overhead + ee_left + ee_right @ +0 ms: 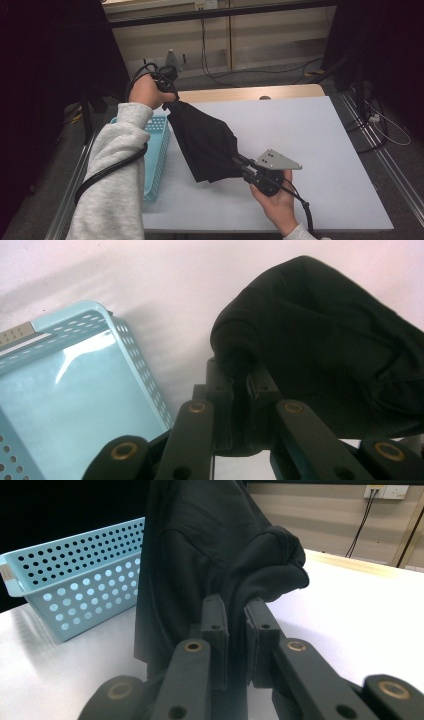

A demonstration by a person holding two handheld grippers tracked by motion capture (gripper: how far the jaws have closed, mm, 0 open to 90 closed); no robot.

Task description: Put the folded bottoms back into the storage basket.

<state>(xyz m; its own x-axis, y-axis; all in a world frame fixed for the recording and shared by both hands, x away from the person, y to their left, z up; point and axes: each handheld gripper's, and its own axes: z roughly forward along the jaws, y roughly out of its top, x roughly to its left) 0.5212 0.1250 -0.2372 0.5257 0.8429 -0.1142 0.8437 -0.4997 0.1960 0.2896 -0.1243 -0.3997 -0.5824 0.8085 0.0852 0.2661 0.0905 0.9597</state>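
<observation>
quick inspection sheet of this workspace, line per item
surface: white table, wooden strip along its far edge
job's things: black garment held up between both grippers, lower end sagging to the table
clutter: light blue perforated basket at the table's left edge, inside looks empty
grippers: left gripper shut on the garment's upper end; right gripper shut on its lower end
cables: black cable along the left sleeve; loose leads on the floor
surroundings: beige wall panels, dark curtains either side

White table (320, 150), grey floor (280, 77), beige wall (270, 35) with trailing cables (210, 70).
</observation>
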